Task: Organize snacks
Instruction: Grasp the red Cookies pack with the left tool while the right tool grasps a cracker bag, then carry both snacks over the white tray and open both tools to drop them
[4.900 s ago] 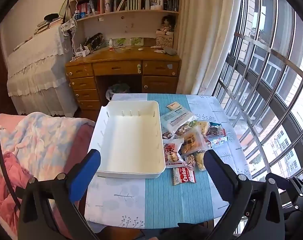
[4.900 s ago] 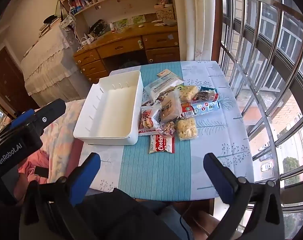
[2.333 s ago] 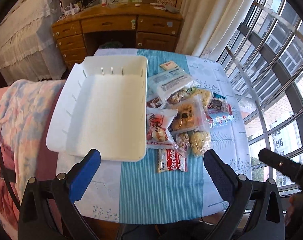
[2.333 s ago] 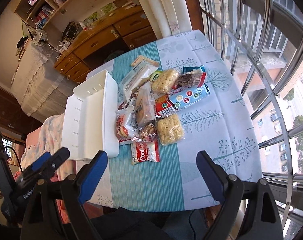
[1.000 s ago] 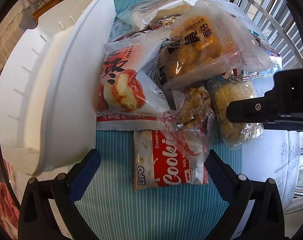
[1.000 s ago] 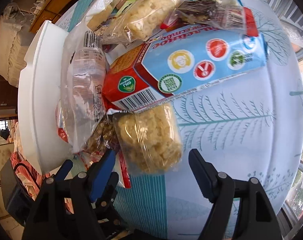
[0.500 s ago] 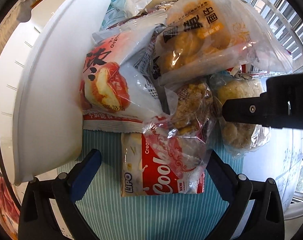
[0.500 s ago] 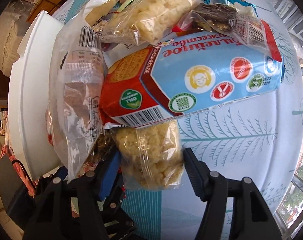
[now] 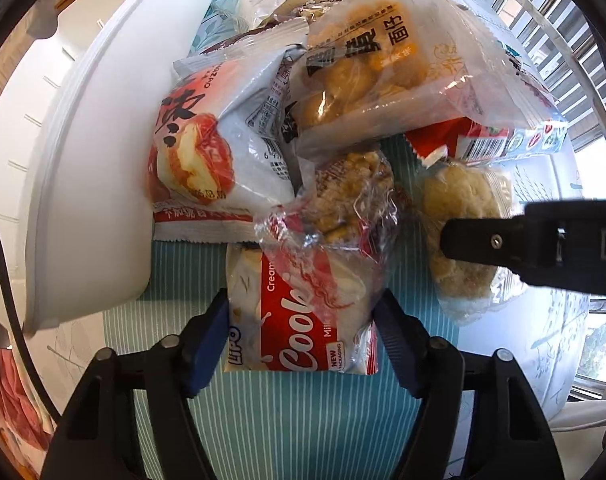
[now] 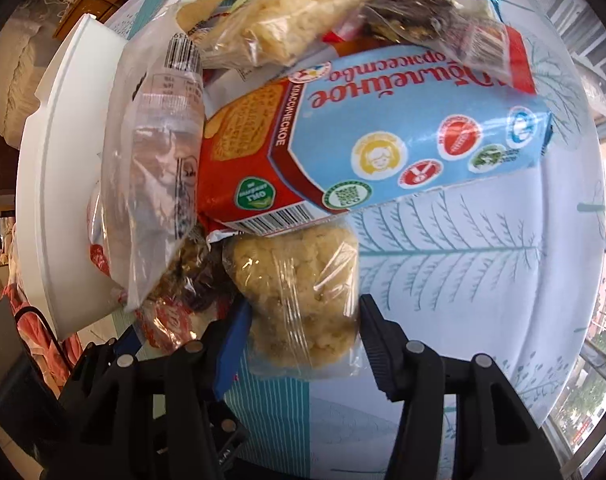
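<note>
Left wrist view: both grippers' jaws have just been closing, the left gripper [image 9: 301, 322] pinching the cookie pack [image 9: 299, 332] and the right gripper [image 10: 303, 326] the rice cake [image 10: 299, 300], so the clear nut bag [image 9: 343, 204] lying on the pack may be dragged along.

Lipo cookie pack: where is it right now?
Left wrist view, bottom centre: the Lipo cookie pack lies on the striped cloth between the left tongs, right of the white bin.
</note>
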`<state>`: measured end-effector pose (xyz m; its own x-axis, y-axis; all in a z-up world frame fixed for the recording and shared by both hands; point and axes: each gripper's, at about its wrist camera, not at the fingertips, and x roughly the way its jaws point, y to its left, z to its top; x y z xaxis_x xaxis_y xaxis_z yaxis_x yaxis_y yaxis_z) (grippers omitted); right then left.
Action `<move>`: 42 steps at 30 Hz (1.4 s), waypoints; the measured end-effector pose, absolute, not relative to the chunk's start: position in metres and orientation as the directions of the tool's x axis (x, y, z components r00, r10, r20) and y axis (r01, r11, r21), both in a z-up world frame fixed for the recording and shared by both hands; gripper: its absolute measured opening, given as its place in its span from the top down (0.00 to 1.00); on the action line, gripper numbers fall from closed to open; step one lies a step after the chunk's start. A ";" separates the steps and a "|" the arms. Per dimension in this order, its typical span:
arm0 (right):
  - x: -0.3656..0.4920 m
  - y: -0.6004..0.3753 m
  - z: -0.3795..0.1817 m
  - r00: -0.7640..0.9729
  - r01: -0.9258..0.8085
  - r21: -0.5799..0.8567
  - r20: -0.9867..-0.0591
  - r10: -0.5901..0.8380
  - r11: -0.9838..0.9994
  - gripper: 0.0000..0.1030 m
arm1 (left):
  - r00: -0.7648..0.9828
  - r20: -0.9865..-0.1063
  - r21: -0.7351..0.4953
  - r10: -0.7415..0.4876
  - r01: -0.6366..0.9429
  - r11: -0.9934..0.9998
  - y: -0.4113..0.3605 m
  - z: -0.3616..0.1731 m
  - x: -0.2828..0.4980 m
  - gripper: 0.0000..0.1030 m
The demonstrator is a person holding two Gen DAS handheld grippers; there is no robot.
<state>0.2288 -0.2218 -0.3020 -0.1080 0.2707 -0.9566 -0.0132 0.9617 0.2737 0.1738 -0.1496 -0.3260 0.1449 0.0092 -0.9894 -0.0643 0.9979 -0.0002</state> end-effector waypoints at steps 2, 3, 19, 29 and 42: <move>0.227 -0.226 -0.302 -0.124 0.002 0.281 -0.952 0.279 0.960 0.48 | 0.135 -0.991 0.000 0.010 -0.072 0.997 -0.150 -0.327 0.173 0.40; 0.227 -0.230 -0.303 -0.132 0.009 0.285 -0.950 0.283 0.959 0.48 | 0.129 -0.992 -0.002 0.008 -0.078 0.997 -0.150 -0.327 0.171 0.42; 0.223 -0.313 -0.272 -0.122 0.116 0.328 -0.932 0.341 0.938 0.49 | 0.050 -0.998 -0.057 -0.050 -0.162 0.985 -0.102 -0.330 0.133 0.51; 0.188 -0.300 -0.265 -0.094 0.123 0.343 -0.930 0.355 0.931 0.49 | 0.156 -0.986 -0.078 -0.058 -0.122 0.989 -0.067 -0.280 0.106 0.51; 0.177 -0.267 -0.232 0.052 0.179 0.386 -0.922 0.383 0.905 0.49 | 0.451 -0.890 -0.055 -0.062 0.028 0.998 -0.067 -0.171 0.120 0.51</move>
